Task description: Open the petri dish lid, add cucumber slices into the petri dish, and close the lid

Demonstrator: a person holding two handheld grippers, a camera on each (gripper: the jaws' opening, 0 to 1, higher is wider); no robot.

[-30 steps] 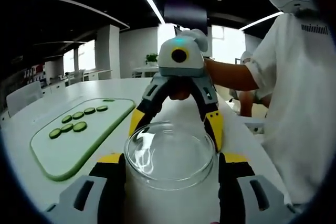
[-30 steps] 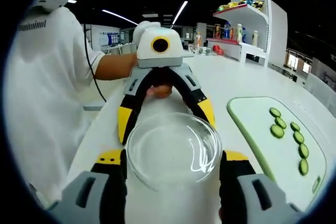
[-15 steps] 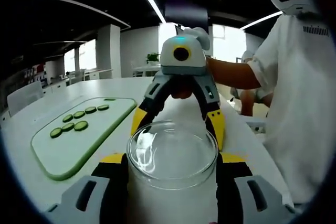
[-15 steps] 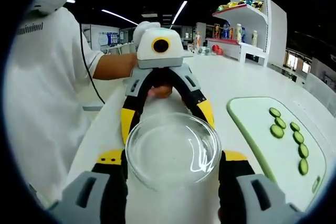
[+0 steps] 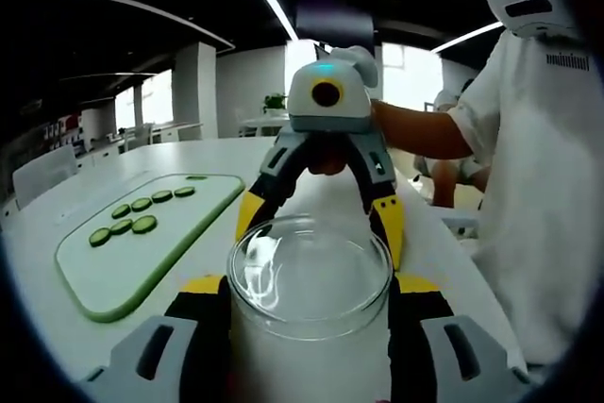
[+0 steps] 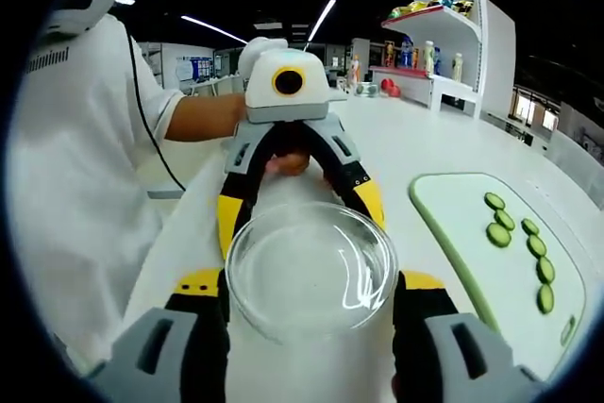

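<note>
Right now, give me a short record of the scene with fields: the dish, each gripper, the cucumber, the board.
dish: clear glass petri dish on the white table, with both grippers around it from opposite sides
left gripper: shut on the petri dish
right gripper: shut on the petri dish
cucumber slices: lying in rows on the board, none in the dish
board: green-edged cutting board beside the dish

Left gripper [image 5: 310, 294] and right gripper [image 6: 310, 290] facing each other, jaws clamped from opposite sides on one glass petri dish [image 6: 311, 269]; bare forearm [image 5: 425, 134] extended behind.
</note>
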